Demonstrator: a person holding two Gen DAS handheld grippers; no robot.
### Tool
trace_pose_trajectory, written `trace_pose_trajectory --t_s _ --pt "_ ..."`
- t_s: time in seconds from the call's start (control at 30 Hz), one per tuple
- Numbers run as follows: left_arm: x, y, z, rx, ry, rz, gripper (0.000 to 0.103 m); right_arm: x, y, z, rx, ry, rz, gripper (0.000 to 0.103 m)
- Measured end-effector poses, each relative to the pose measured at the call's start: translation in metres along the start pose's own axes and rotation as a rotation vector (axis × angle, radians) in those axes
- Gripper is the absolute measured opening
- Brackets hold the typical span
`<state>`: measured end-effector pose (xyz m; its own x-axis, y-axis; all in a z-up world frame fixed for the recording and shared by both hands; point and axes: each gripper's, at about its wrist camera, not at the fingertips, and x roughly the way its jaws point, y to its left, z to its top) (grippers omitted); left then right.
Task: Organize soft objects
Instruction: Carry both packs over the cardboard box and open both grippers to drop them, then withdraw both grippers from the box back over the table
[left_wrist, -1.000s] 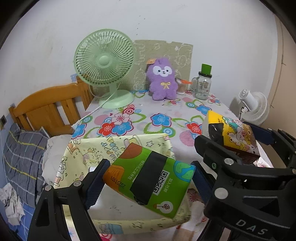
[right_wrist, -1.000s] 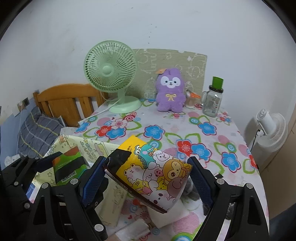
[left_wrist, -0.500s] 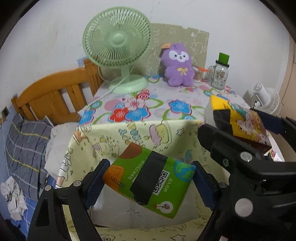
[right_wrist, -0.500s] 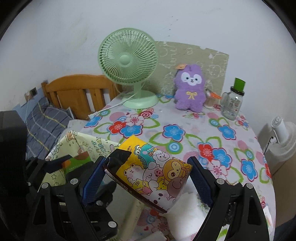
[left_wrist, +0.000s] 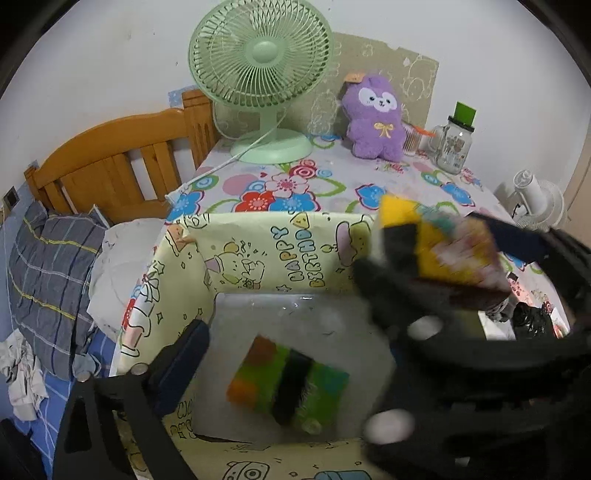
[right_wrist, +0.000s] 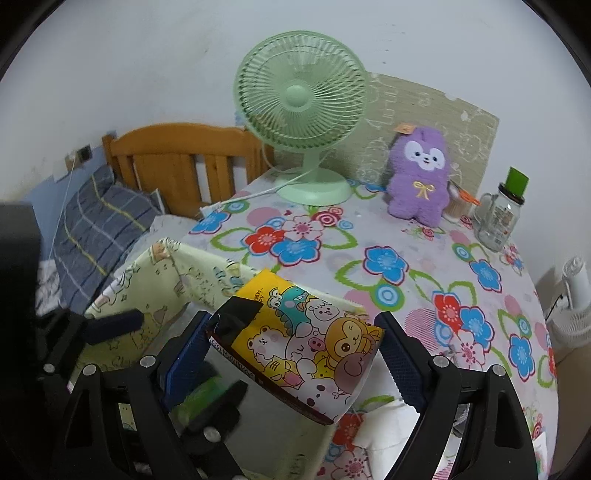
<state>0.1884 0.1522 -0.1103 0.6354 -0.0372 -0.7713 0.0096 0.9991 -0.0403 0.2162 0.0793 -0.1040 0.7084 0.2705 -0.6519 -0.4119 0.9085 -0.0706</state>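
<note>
Left wrist view, left to right. A plaid pillow (left_wrist: 48, 280) lay at the left edge below a wooden headboard (left_wrist: 122, 162). The left gripper (left_wrist: 291, 363) occupied the bottom of the frame; only its left finger (left_wrist: 181, 363) was plainly seen, the right one being hidden behind the other tool, and nothing sat between them, so the tongs stood open. Lower centre, the green pack (left_wrist: 288, 391) lay blurred on the pale floor of the yellow box (left_wrist: 266, 251), apart from the finger. Upper centre stood a green fan (left_wrist: 262, 74), and right of it a purple plush (left_wrist: 375, 118) and a jar (left_wrist: 452, 144), all on the floral cloth (left_wrist: 332, 184). At right, the right gripper (left_wrist: 476, 295) crossed the frame, blurred, with the yellow pack (left_wrist: 439, 243) over the box's right side.

Right wrist view, left to right. The left gripper (right_wrist: 55, 350) showed dark at the lower left edge, beside the box (right_wrist: 162, 280). Lower centre, the right gripper (right_wrist: 291, 354) was closed on the yellow pack (right_wrist: 306, 343), its 2 blue pads (right_wrist: 186, 362) pressed against the pack's ends. The pack hung tilted above the box. The green pack (right_wrist: 207, 395) appeared as a blur below the left pad. Fan (right_wrist: 301, 92), plush (right_wrist: 421, 173) and jar (right_wrist: 498, 214) stood along the upper right of the cloth (right_wrist: 406, 266); a white fan (right_wrist: 574, 295) sat at the right edge.
</note>
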Motion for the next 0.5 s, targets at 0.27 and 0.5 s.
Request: trace_pose_trajectory --t_s 0.27,0.5 --pt "-0.005 0.002 -0.003 0.011 -0.012 0.015 0.103 -0.001 0.004 -0.002 0.005 0.005 0.021 0.096" --pt "-0.017 -0.003 -0.005 0.017 -0.036 0.019 0.103 -0.014 0.003 -0.005 0.018 -0.013 0.001 0.096"
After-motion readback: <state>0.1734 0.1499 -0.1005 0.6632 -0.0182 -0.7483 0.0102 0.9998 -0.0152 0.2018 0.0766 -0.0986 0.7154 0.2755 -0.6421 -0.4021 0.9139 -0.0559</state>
